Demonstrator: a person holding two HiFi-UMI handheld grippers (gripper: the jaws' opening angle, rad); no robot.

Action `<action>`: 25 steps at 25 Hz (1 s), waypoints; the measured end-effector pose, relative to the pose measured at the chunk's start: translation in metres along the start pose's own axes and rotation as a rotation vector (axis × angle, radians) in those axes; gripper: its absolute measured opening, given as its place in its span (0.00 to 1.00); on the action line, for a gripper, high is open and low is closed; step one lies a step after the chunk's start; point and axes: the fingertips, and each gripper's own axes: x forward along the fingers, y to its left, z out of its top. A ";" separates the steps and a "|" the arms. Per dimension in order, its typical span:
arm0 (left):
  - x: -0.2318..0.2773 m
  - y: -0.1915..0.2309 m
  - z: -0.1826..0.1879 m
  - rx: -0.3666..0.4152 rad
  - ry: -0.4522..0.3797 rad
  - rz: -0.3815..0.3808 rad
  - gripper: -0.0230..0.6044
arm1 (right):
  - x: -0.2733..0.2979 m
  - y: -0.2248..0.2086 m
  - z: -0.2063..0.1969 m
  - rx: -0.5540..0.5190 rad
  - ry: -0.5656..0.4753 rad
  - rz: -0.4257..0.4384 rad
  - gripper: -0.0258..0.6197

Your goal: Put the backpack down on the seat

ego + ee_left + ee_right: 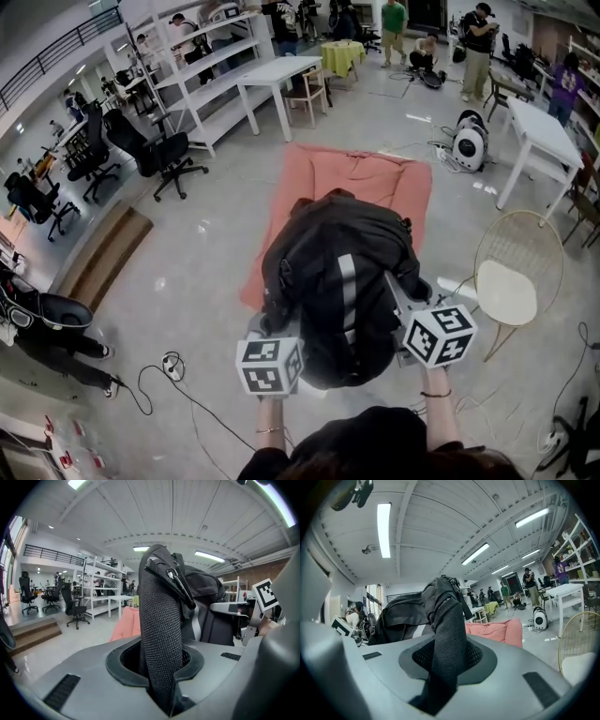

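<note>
A black backpack point(337, 272) with a grey stripe hangs between my two grippers, over the near end of a salmon-pink floor seat point(375, 183). My left gripper point(272, 342) is shut on a black mesh shoulder strap point(161, 634), which rises from between its jaws point(161, 686). My right gripper point(424, 317) is shut on the other mesh strap point(447, 634), pinched low between its jaws point(440, 681). The pack's body point(206, 592) shows behind the strap in the left gripper view. The pink seat point(497, 632) lies beyond the pack in the right gripper view. The pack's underside is hidden.
A round wire chair with a white cushion point(514, 272) stands to the right of the seat. A white table point(544, 141) and a white round device point(469, 141) are behind it. Black office chairs point(159, 150) stand at the left. A cable point(169, 370) lies on the floor near my left side.
</note>
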 end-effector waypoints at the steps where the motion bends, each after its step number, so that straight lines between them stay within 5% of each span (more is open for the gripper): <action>1: 0.006 0.001 0.002 -0.002 0.001 0.003 0.19 | 0.006 -0.005 0.001 0.003 0.002 0.003 0.16; 17: 0.109 0.027 0.025 -0.030 0.055 0.027 0.19 | 0.104 -0.066 0.007 0.033 0.047 0.044 0.16; 25: 0.160 0.072 0.016 -0.055 0.116 0.032 0.19 | 0.170 -0.073 -0.014 0.062 0.101 0.053 0.16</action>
